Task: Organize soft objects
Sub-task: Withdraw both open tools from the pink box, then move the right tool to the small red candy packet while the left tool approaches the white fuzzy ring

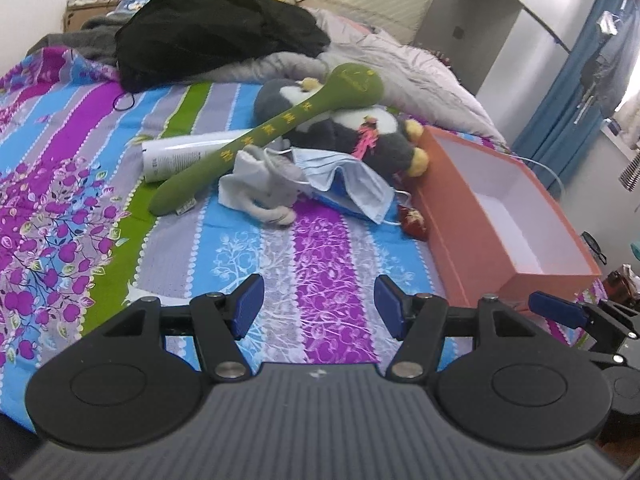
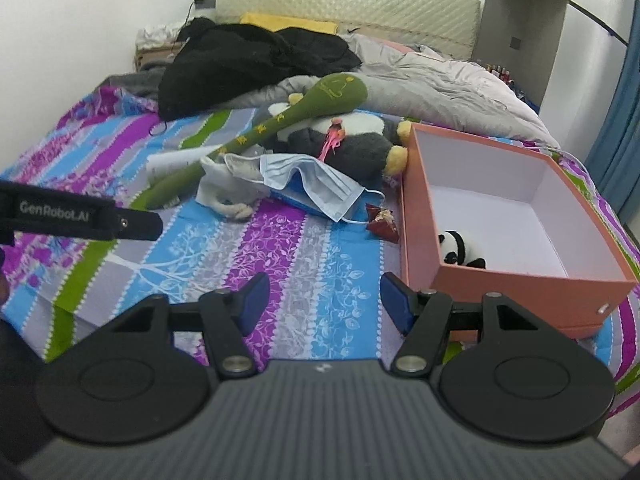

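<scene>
A small panda lay in the near-left corner of the orange box on the bed. Left of the box lay a mask, green club and grey plush. Both the left gripper and right gripper had jaws released, grasping nothing.

A bed is covered by a striped floral sheet, with a heap of black clothing and a pale rumpled quilt piled toward the padded headboard. Blue curtains are seen at the right (beside a window).
</scene>
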A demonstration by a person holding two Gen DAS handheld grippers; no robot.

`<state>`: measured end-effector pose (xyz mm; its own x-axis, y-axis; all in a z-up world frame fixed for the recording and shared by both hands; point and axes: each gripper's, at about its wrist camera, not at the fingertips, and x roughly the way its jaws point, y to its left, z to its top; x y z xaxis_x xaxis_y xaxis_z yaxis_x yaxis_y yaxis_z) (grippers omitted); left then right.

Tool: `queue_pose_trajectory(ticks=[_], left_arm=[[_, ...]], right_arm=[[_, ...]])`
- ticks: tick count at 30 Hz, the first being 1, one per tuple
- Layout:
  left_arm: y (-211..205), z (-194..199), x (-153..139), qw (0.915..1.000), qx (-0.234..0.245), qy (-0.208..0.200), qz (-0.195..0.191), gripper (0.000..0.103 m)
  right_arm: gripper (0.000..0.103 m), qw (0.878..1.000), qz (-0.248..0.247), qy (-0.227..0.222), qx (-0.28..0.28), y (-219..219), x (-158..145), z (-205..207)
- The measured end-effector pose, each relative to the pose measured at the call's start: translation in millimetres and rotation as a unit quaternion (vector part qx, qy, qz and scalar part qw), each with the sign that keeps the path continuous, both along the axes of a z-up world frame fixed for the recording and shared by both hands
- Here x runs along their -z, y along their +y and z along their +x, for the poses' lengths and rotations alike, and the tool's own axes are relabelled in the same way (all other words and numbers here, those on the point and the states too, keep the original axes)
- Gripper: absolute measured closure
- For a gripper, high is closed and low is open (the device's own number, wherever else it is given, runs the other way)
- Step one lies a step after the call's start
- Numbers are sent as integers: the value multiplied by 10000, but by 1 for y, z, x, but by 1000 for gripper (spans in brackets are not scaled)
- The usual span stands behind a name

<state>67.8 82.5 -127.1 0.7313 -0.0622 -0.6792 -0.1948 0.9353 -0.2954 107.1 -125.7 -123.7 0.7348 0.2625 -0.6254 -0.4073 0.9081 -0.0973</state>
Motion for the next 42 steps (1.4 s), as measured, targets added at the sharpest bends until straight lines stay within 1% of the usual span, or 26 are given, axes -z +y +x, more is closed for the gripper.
queue_pose_trajectory(ticks=[3,8,13,16,21,24,27,30,34,37,39,41,42], left_arm=[[7,17,15,9999,-76,89,-57,36],[18,50,41,9994,-218,211,-173,36],[32,87,68,9985,-341,289,-317,36],[41,106,83,9980,-388,284,-413,36],[52,136,104,9966,-475,270,-618,37],[56,152,113,9959,-519,234,-700,37],[56,164,119,9954,-628,163,-709,37],[56,173,126,9938,-758,131,-799,38],[53,183,135,9919,-884,200,-887,38],[48,186,139,9917,-960,215,-824,38],[47,186,140,9913,-1027,191,-806,40],[46,187,141,9909,-1100,208,-745,48],[46,187,142,9906,-1143,219,-725,55]], right_arm=[[39,9999,-122,-11,-62,10,12,12],[40,9995,-320,34,-42,25,34,44],[42,9980,-611,-120,76,40,59,78],[43,9973,-682,-178,191,46,74,99],[45,9947,-935,-359,242,60,97,129],[45,9906,-1168,-639,327,67,109,146],[45,9836,-1483,-916,455,73,122,161],[45,9783,-1711,-1027,550,74,133,174],[45,9708,-2026,-1159,555,76,143,184],[45,9674,-2177,-1186,521,76,149,189],[48,9644,-2299,-1195,531,76,153,190],[53,9630,-2356,-1184,548,75,157,195],[56,9619,-2397,-1195,547,75,158,196]])
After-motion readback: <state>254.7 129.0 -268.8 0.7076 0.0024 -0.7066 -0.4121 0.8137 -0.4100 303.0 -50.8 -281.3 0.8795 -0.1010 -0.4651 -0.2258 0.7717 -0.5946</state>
